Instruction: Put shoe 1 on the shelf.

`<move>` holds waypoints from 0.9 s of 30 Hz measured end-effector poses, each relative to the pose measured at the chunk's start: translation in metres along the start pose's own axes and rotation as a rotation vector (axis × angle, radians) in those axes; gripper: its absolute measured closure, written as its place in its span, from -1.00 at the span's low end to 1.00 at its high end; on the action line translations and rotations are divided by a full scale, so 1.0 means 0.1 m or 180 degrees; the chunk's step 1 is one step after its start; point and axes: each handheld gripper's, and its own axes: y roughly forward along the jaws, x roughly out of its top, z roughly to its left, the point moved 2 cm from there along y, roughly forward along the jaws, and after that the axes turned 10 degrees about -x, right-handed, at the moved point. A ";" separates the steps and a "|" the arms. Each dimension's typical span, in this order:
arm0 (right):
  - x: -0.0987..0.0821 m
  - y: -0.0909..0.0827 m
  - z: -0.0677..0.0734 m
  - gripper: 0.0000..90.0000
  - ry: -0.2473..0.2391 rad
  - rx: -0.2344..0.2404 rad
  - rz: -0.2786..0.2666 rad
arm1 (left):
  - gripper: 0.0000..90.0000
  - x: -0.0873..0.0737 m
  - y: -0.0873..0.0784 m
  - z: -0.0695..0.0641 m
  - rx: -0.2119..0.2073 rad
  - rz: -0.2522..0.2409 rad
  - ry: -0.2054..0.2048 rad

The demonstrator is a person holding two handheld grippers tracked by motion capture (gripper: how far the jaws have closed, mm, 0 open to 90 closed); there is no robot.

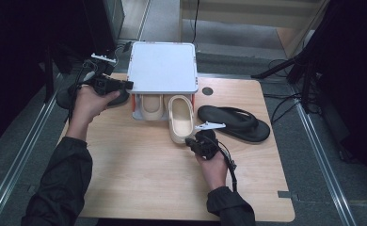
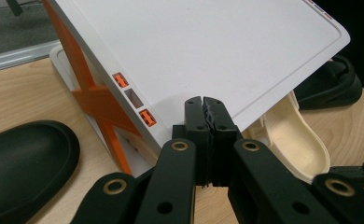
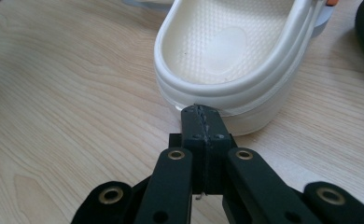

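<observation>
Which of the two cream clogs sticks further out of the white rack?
The right-hand cream clog: its heel juts out onto the table before the right gripper, while the left cream clog sits mostly under the rack.

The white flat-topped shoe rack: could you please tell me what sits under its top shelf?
Under the white flat-topped shoe rack, two cream rubber clogs stick out heel-first; their toe ends are hidden beneath the shelf.

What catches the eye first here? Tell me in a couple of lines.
A white rack with orange sides stands at the table's far edge, one cream clog tucked under it and a second cream clog sticking out toward the person. The right gripper, jaws shut, sits at that clog's heel. A black sandal lies to the right.
</observation>
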 end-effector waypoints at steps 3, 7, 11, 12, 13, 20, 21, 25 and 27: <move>0.03 0.03 0.00 1.00 0.0015 -0.0003 -0.0006 | 0.99 0.00 0.00 0.00 -0.0001 -0.0005 -0.0003; 0.10 0.09 0.03 1.00 -0.0031 -0.0014 0.0002 | 0.99 0.00 0.01 -0.01 0.0013 -0.0011 0.0006; 0.17 0.17 0.04 1.00 -0.0030 -0.0042 0.0005 | 0.99 0.00 0.00 0.00 0.0009 -0.0002 0.0003; 0.19 0.19 0.04 1.00 -0.0024 -0.0022 -0.0002 | 0.99 0.00 0.00 0.00 0.0004 -0.0001 0.0001; 0.21 0.20 0.04 1.00 -0.0012 -0.0029 -0.0017 | 0.99 0.00 0.00 0.00 0.0007 -0.0001 0.0002; 0.34 0.32 0.03 1.00 0.0073 -0.0047 -0.0006 | 0.99 0.00 0.00 -0.01 0.0013 -0.0005 0.0001; 0.37 0.35 0.03 1.00 0.0048 -0.0053 -0.0016 | 0.99 0.00 0.01 -0.01 0.0016 -0.0013 0.0003; 0.45 0.43 0.02 1.00 0.0067 -0.0090 -0.0067 | 0.99 0.00 0.01 -0.01 0.0019 -0.0010 0.0006; 0.48 0.47 0.02 1.00 0.0089 -0.0079 -0.0082 | 0.99 0.00 0.00 0.00 0.0009 -0.0002 -0.0001</move>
